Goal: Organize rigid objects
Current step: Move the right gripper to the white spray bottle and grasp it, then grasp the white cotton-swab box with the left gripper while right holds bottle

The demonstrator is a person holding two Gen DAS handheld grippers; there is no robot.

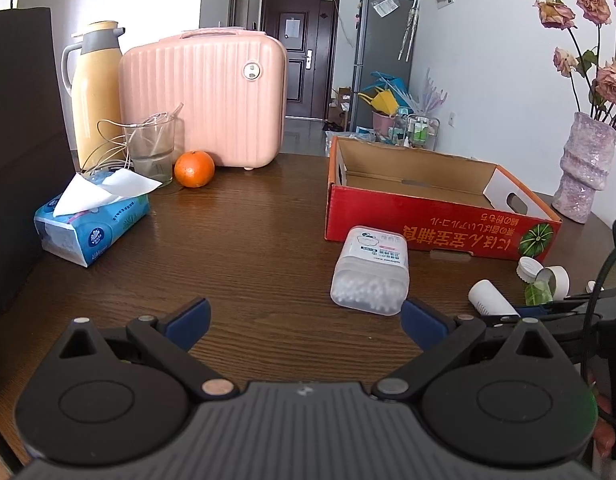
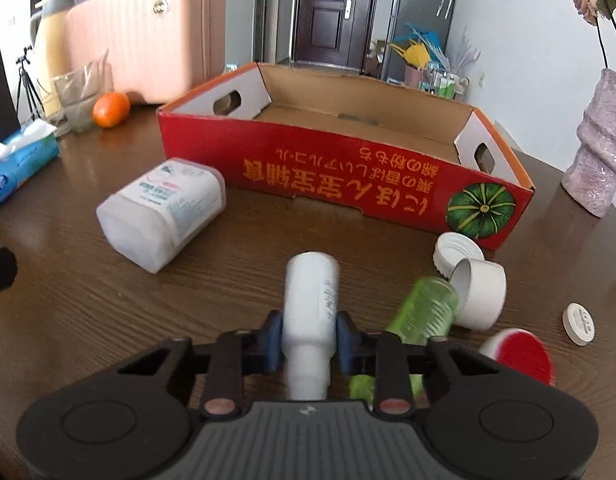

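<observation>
My right gripper (image 2: 308, 338) is shut on a white bottle (image 2: 313, 300) that lies lengthwise between its blue pads, low over the table. Beside it lie a green bottle (image 2: 422, 312), a white cup-shaped cap (image 2: 478, 298), a ribbed white lid (image 2: 456, 250), a red-topped lid (image 2: 522, 354) and a small white disc (image 2: 579, 323). A cotton-swab box (image 2: 164, 212) lies on its side to the left. The open red cardboard box (image 2: 348, 176) stands behind. My left gripper (image 1: 304, 320) is open, its right pad close to the swab box (image 1: 370, 270); the white bottle (image 1: 490, 296) shows at the right.
A tissue pack (image 1: 90, 220), an orange (image 1: 194, 169), a glass with wires (image 1: 150, 152), a yellow thermos (image 1: 96, 92) and a pink case (image 1: 206, 96) stand at the back left of the wooden table (image 1: 248, 240). A purple vase (image 1: 584, 168) with flowers stands at the right edge.
</observation>
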